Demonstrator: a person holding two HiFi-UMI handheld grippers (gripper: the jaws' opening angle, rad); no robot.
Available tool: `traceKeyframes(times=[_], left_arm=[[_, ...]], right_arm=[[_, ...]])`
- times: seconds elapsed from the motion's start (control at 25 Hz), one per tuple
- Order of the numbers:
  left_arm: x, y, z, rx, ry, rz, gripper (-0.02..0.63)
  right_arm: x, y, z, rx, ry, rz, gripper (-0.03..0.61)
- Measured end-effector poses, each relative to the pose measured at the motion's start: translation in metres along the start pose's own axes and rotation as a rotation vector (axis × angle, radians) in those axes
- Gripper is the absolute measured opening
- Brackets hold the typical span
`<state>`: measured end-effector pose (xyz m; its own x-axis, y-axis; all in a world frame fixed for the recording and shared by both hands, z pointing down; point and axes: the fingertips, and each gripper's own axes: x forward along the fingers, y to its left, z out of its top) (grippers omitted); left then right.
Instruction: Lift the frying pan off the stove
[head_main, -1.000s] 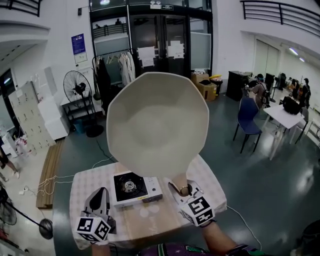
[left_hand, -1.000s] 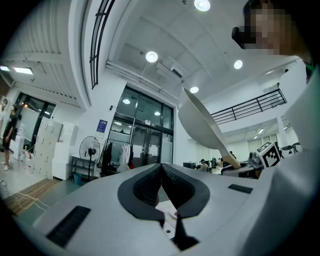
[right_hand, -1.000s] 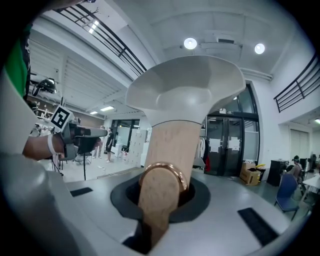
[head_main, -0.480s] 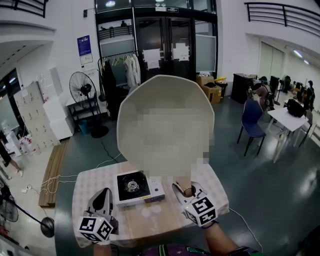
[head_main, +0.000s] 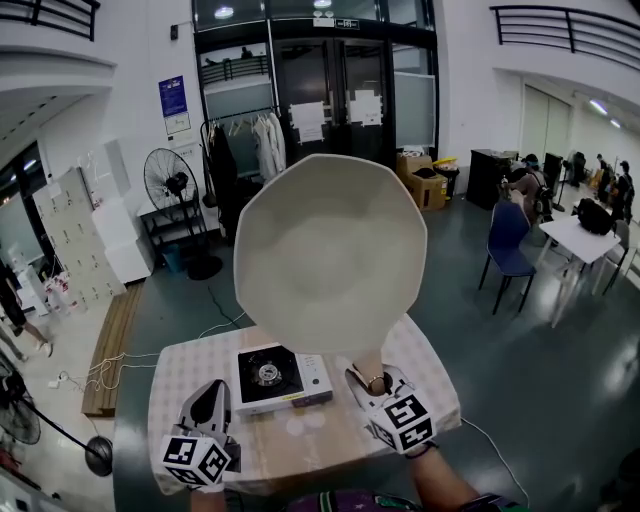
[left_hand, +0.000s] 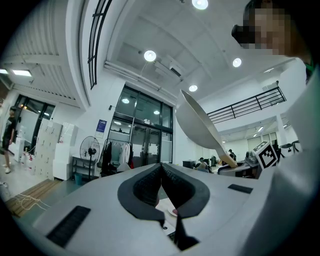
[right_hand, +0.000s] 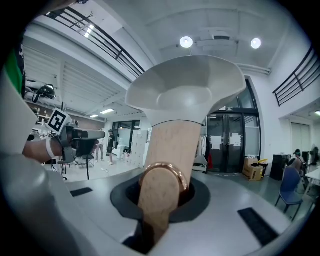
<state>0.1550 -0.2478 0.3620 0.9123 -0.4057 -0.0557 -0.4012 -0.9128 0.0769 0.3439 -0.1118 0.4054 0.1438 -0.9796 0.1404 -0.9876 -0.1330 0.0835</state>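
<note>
The cream-coloured frying pan (head_main: 330, 250) is up in the air, tilted with its underside toward my head, well above the small white gas stove (head_main: 280, 378) on the table (head_main: 180, 370). My right gripper (head_main: 372, 383) is shut on the pan's wooden handle (head_main: 363, 362). In the right gripper view the handle (right_hand: 167, 150) with its copper ring rises from between the jaws to the pan (right_hand: 187, 90). My left gripper (head_main: 212, 398) rests low at the table's left, shut with nothing in it. From the left gripper view the pan (left_hand: 197, 125) shows to the right.
The stove's black burner (head_main: 265, 372) is bare. A floor fan (head_main: 170, 180) and a clothes rack (head_main: 250, 140) stand beyond the table. A blue chair (head_main: 507, 245) and a white table (head_main: 580, 235) with people around it are at the right. A cable (head_main: 110, 370) trails on the floor at the left.
The pan stays raised in the right gripper and has drifted slightly to the right in the view. The left gripper has barely moved.
</note>
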Motion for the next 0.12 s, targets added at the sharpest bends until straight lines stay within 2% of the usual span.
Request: traceKeyframes(times=[0.12], left_arm=[[0.0002, -0.0005, -0.0009, 0.002, -0.002, 0.003, 0.023]], right_arm=[[0.0005, 0.0017, -0.0019, -0.003, 0.003, 0.01, 0.063]])
